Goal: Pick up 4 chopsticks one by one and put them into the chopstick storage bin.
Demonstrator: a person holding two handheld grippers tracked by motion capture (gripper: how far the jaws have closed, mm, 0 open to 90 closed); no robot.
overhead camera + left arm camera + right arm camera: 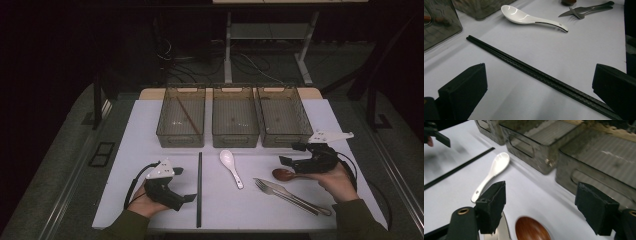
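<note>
- One brown wooden spoon [532,230] lies on the white desk [220,200], its bowl between the right gripper's [544,207] spread jaws, untouched;
- left gripper [539,82] spread, black chopsticks [536,75] lying between its jaws;
- white spoon [230,166] mid-desk.

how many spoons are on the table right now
2. A white ceramic spoon lies mid-table in front of the middle bin. A brown wooden spoon lies to its right, just below the right claw. More may be hidden.

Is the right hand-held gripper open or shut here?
Open: the right hand-held gripper has its jaws standing wide apart above the wooden spoon, not pressing on it.
</note>
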